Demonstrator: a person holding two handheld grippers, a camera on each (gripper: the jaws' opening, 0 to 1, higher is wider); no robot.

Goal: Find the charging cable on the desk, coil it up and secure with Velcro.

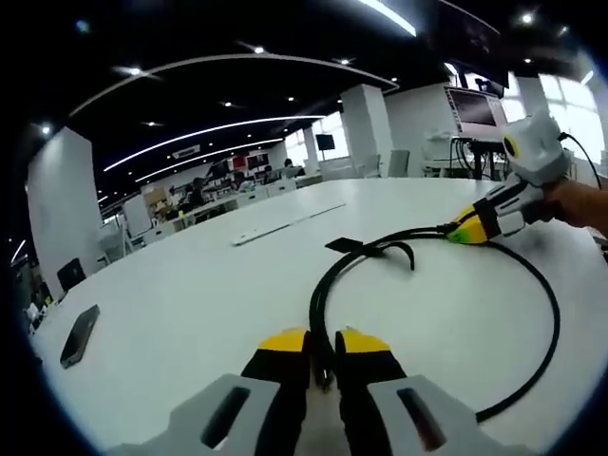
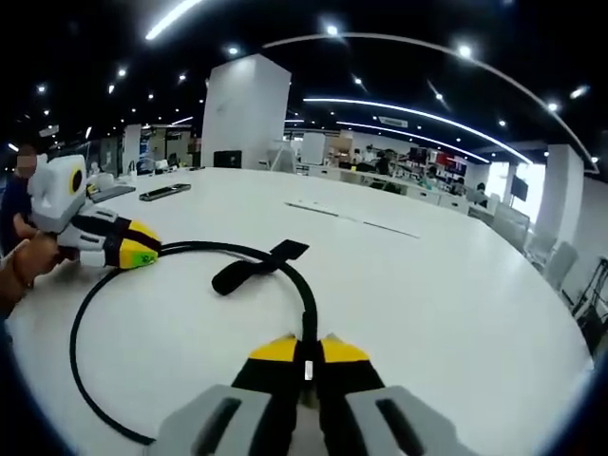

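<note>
Charging cable held at both ends, looped on the white desk.

The left gripper has its jaws closed on one cable end; the right gripper clamps the other. Between them the black cable curves in an open ring, its Velcro strap lying flat on the desk inside the loop.

Cable loop on desk
</note>
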